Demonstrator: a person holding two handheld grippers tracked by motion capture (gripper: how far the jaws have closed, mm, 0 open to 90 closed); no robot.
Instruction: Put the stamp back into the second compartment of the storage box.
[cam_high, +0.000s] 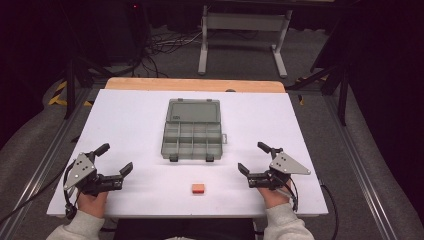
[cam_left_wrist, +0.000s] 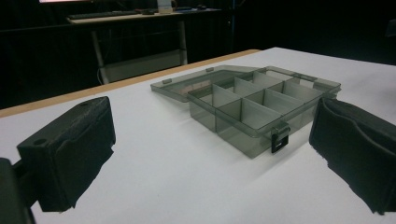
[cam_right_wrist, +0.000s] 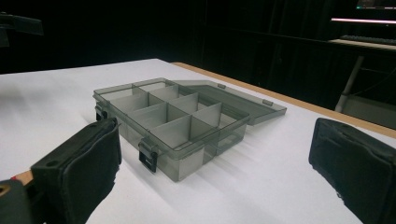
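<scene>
A grey see-through organiser box (cam_high: 192, 135) lies in the middle of the white table (cam_high: 135, 120), its lid folded flat open toward the far side; its compartments look empty. The box (cam_left_wrist: 261, 105) appears ahead in the left gripper view, and the box (cam_right_wrist: 173, 116) also lies ahead in the right gripper view. A small orange block (cam_high: 198, 188) rests near the front edge, between the hands. My left gripper (cam_high: 116, 160) sits front left, open and holding nothing. My right gripper (cam_high: 254, 157) sits front right, open, nothing between its jaws.
A wooden strip (cam_high: 195, 85) runs along the table's far edge. Beyond it stand a desk frame (cam_high: 245, 35) and cables on the dark floor. Bare white tabletop lies on both sides of the box.
</scene>
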